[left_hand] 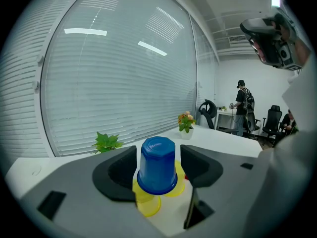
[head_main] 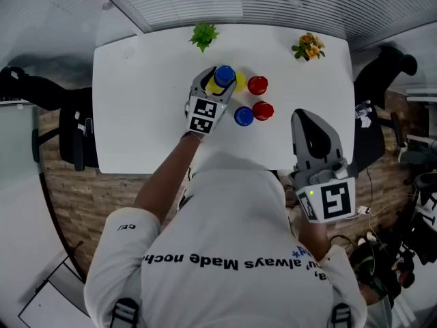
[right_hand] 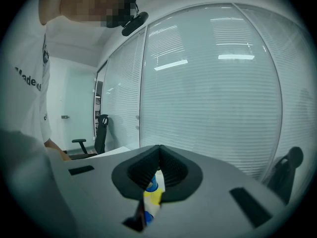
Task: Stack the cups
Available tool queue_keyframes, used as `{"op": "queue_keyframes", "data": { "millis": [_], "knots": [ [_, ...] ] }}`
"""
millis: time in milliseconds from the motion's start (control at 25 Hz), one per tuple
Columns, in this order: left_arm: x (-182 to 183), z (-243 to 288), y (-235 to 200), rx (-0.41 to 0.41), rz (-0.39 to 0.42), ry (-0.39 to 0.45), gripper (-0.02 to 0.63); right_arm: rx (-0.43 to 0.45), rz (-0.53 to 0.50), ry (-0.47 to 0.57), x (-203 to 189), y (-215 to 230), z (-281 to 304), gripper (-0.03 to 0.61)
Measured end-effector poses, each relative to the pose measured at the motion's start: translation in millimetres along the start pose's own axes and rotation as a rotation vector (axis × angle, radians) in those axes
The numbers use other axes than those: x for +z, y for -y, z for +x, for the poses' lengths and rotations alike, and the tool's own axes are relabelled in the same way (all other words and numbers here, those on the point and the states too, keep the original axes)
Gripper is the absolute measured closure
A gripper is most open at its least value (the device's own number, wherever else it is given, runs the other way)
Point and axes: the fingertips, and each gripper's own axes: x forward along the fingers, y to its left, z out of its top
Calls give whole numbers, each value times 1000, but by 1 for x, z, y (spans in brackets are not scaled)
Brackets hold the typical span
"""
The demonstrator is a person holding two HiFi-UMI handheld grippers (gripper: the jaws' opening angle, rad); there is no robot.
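**Where cups crowd the white table (head_main: 136,101), one blue sits between open jaws**

Over the table's far side, the left gripper (head_main: 220,79) (left_hand: 158,168): jaws wide apart, either side of an upturned blue cup (head_main: 224,74) (left_hand: 157,157), pads just clear of its walls. At the near right edge, the right gripper (head_main: 305,118) (right_hand: 159,155): jaws together, nothing in them. The blue cup rests on yellow cups (head_main: 239,83) (left_hand: 147,205). Just beside them: a red cup (head_main: 257,85), another red cup (head_main: 263,110), a second blue cup (head_main: 244,116).
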Motion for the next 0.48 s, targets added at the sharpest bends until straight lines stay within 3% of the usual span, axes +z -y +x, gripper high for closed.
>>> {"op": "queue_keyframes", "data": {
  "millis": [240,480],
  "knots": [
    [-11,-32,4,18,-43,4,331,-3,4,9,0,-2,-7,571],
    [-40,-59,36,-42,-78,-19,331,3,0,16,1,-6,-12,571]
  ]
}}
